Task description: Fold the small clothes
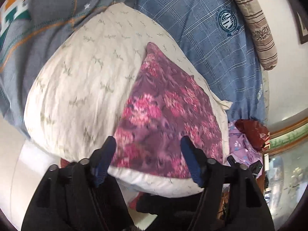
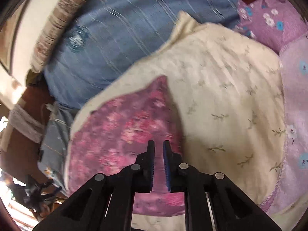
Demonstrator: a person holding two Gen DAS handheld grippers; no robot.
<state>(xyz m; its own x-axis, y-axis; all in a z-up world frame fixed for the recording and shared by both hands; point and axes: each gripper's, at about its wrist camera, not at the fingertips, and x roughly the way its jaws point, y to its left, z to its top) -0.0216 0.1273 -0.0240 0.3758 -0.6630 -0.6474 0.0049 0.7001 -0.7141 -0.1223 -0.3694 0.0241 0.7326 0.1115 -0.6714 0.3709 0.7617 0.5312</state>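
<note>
A small purple garment with pink flowers (image 1: 159, 115) lies folded on a cream cloth with small sprigs (image 1: 80, 80). It also shows in the right wrist view (image 2: 123, 127) on the same cream cloth (image 2: 227, 104). My left gripper (image 1: 149, 150) is open, its jaws wide apart over the garment's near edge, holding nothing. My right gripper (image 2: 158, 148) has its jaws nearly together with a narrow gap, just above the garment's right edge. I cannot tell if cloth is pinched between them.
A blue checked quilt (image 1: 207, 44) with a round badge lies behind. A striped beige bolster (image 1: 256, 25) runs along the wall. Lilac flowered clothes (image 2: 269, 19) and a dark red cloth (image 1: 252, 132) lie at the side. A grey quilt (image 1: 44, 28) is at the left.
</note>
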